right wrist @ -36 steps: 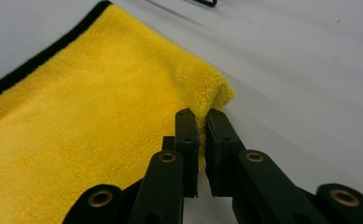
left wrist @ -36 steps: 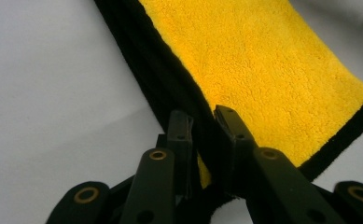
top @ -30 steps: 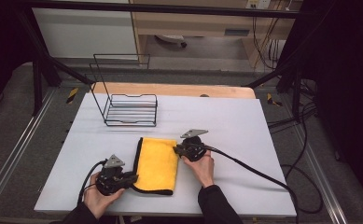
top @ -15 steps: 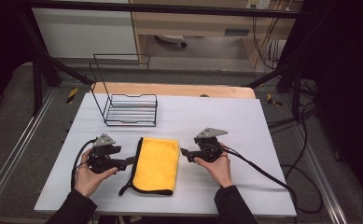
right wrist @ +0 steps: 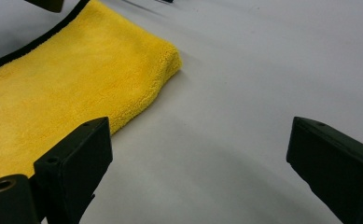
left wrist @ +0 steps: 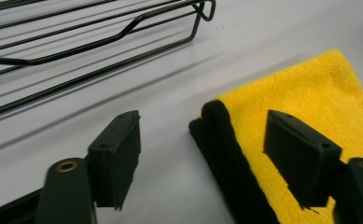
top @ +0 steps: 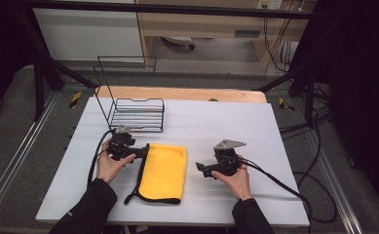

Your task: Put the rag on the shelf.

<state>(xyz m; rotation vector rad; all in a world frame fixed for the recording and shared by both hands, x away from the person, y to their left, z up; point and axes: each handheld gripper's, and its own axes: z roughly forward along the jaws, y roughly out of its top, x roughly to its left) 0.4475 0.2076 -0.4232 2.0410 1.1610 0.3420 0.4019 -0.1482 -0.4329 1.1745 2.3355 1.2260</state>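
Left gripper (top: pixel 137 154) at the black-hemmed far corner of the folded yellow terry cloth (top: pixel 163 171), jaws just opened wider, then eased in slightly, nothing clamped. Cloth flat mid-table (top: pixel 236 122), fold seemingly done. Right gripper (top: pixel 200 169) just beside its plush right edge, jaws just opened, empty. Black wire rack (top: pixel 137 115) behind

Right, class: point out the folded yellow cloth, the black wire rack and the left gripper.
Folded yellow cloth (top: pixel 163 170): high view, middle of its top face.
Black wire rack (top: pixel 137 115): high view, its flat base bars.
Left gripper (left wrist: pixel 200 154): left gripper view, midway between its open jaws.
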